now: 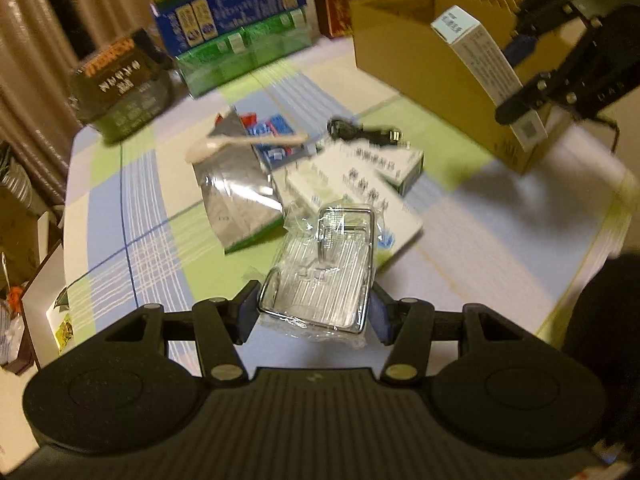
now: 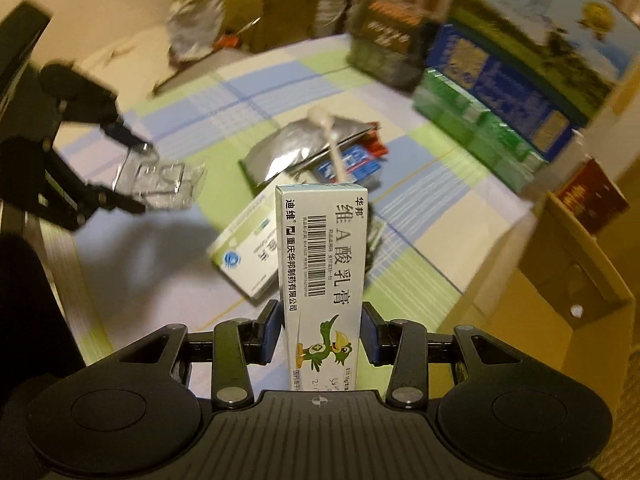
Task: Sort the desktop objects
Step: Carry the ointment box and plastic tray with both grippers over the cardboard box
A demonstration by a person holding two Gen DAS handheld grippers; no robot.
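Note:
My left gripper (image 1: 314,314) is shut on a clear plastic-wrapped metal wire item (image 1: 324,272), held above the checked tablecloth (image 1: 132,208). The right wrist view shows the same gripper (image 2: 132,170) at the left with the clear package (image 2: 164,184) between its fingers. My right gripper (image 2: 320,328) is shut on an upright white ointment box (image 2: 324,248) with a barcode and a green cartoon bird. In the left wrist view that gripper (image 1: 516,76) holds the ointment box (image 1: 476,48) tilted at the open cardboard box (image 1: 412,52).
A silver foil pouch (image 1: 236,188), a pale spoon (image 1: 240,144), blue blister packs (image 1: 276,136), a black cable (image 1: 360,130) and white medicine boxes (image 1: 360,176) lie mid-table. Green and blue cartons (image 1: 240,40) and a dark carton (image 1: 120,88) stand at the back. The cardboard box wall (image 2: 580,280) is at the right.

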